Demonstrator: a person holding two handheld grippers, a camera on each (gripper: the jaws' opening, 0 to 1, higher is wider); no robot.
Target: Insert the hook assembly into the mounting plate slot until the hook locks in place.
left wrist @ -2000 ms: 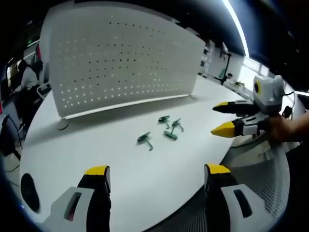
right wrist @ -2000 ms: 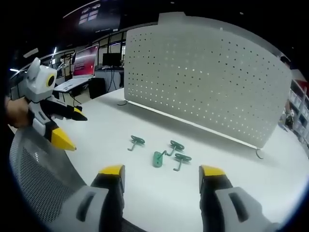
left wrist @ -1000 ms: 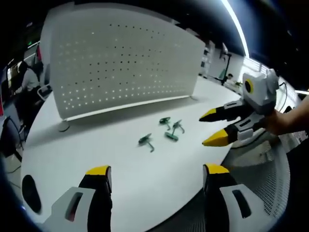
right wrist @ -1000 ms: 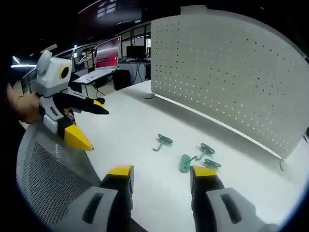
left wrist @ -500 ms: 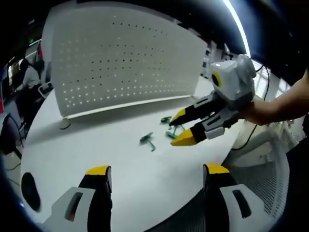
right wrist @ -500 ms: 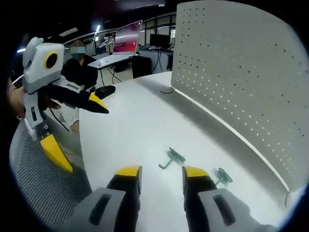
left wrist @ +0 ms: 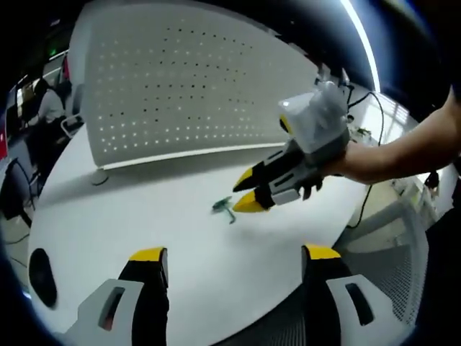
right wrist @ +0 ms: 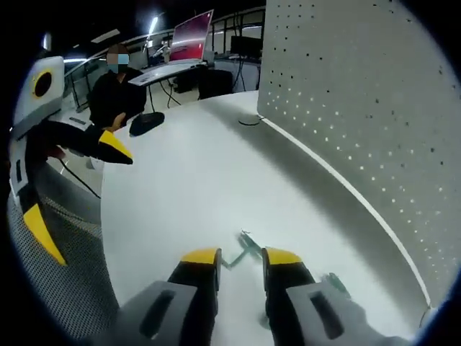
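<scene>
A white pegboard mounting plate (left wrist: 187, 86) (right wrist: 360, 94) stands upright on the round white table (left wrist: 144, 216). Small green hooks lie in front of it. One hook (left wrist: 225, 207) (right wrist: 243, 249) sits just ahead of my right gripper (right wrist: 241, 257) (left wrist: 246, 191), whose jaws are narrowed but still apart, one on each side of it. Another hook (right wrist: 335, 282) peeks out beside the right jaw. My left gripper (left wrist: 234, 254) (right wrist: 79, 194) hovers wide open over the table's near edge, holding nothing.
A person's forearm (left wrist: 403, 151) holds the right gripper. A seated person (right wrist: 115, 86) and a monitor (right wrist: 191, 47) are beyond the table. A black oval object (left wrist: 39, 277) (right wrist: 148, 122) lies near the table edge. A mesh chair (right wrist: 65, 288) stands beside the table.
My right gripper has moved in low over the table to the hooks, and its jaws have narrowed around one. The left gripper has stayed put and open.
</scene>
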